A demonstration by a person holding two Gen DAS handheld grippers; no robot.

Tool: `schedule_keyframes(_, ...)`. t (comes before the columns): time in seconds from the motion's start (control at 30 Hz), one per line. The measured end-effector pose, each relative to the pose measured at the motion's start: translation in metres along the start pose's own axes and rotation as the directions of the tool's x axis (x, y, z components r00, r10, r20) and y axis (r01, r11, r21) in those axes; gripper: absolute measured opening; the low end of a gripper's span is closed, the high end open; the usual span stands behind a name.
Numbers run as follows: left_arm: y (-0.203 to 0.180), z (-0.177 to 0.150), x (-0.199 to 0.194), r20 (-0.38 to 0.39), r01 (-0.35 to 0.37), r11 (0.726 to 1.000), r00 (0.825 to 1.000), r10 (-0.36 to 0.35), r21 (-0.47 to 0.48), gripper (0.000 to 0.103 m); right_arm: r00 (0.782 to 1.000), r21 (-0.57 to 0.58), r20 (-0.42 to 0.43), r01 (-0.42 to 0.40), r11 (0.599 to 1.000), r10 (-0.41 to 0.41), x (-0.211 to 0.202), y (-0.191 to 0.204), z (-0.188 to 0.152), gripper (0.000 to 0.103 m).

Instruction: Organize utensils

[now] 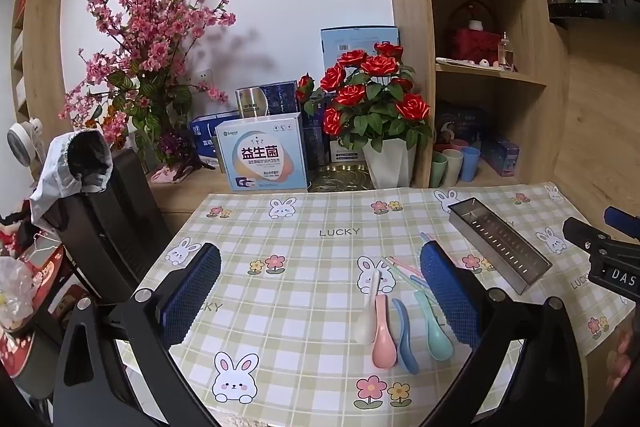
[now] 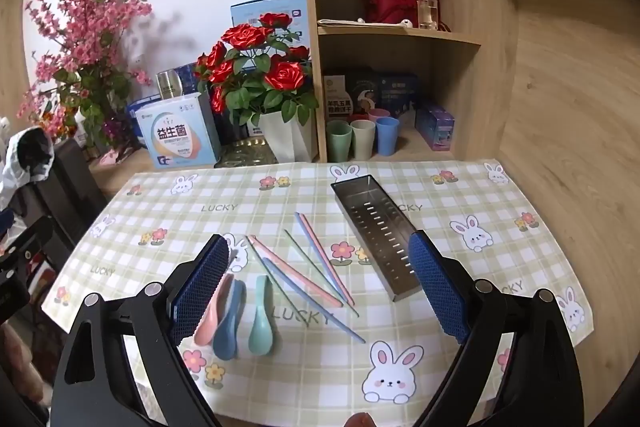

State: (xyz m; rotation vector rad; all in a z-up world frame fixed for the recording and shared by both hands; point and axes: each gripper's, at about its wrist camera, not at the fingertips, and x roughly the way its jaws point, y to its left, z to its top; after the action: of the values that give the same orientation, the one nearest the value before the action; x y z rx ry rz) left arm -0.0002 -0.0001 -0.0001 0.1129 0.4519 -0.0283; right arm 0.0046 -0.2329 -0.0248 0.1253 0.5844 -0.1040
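Nothing sorted yet: both the left gripper and right gripper hover wide open, empty. Spoons and chopsticks lie loose; the steel tray waits at their two o'clock, needing a first pick.

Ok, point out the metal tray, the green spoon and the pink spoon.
metal tray [image 2: 376, 227]: right wrist view, slotted floor.
green spoon [image 2: 262, 335]: right wrist view, bowl.
pink spoon [image 1: 384, 347]: left wrist view, bowl.

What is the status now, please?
Both tongs open, empty. Spoons, chopsticks on cloth; tray empty. Nothing in the way.
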Motion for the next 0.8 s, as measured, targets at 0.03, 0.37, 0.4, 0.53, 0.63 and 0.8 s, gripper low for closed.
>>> schedule_keyframes(0.03,0.0,0.0,0.0,0.0,0.0,1.0,1.0,0.0,0.001,0.098,1.0,0.006,0.005,0.003,1.0,-0.003,0.0,-0.001,0.001,0.088)
schedule_keyframes(0.37,-0.007,-0.004,0.004,-0.006,-0.004,1.0,1.0,0.004,0.004,0.098,1.0,0.007,0.005,0.005,1.0,-0.005,0.0,-0.002,0.002,0.088)
schedule_keyframes(0.4,-0.008,-0.005,0.004,-0.006,-0.002,1.0,1.0,0.002,0.003,0.098,1.0,0.006,0.003,0.006,1.0,-0.006,-0.004,-0.002,0.006,0.088)
schedule_keyframes(0.53,-0.009,-0.003,0.003,-0.004,-0.002,1.0,1.0,0.002,0.004,0.098,1.0,-0.001,0.009,0.013,1.0,-0.013,-0.002,0.002,0.006,0.088)
schedule_keyframes(0.63,-0.009,-0.001,0.004,-0.005,-0.001,1.0,1.0,0.001,0.003,0.098,1.0,0.0,0.017,0.016,1.0,-0.016,-0.003,0.001,0.003,0.088)
schedule_keyframes(0.8,-0.004,0.0,-0.001,-0.006,0.006,1.0,1.0,-0.006,0.001,0.098,1.0,0.003,0.022,0.016,1.0,-0.016,-0.003,-0.001,0.003,0.088)
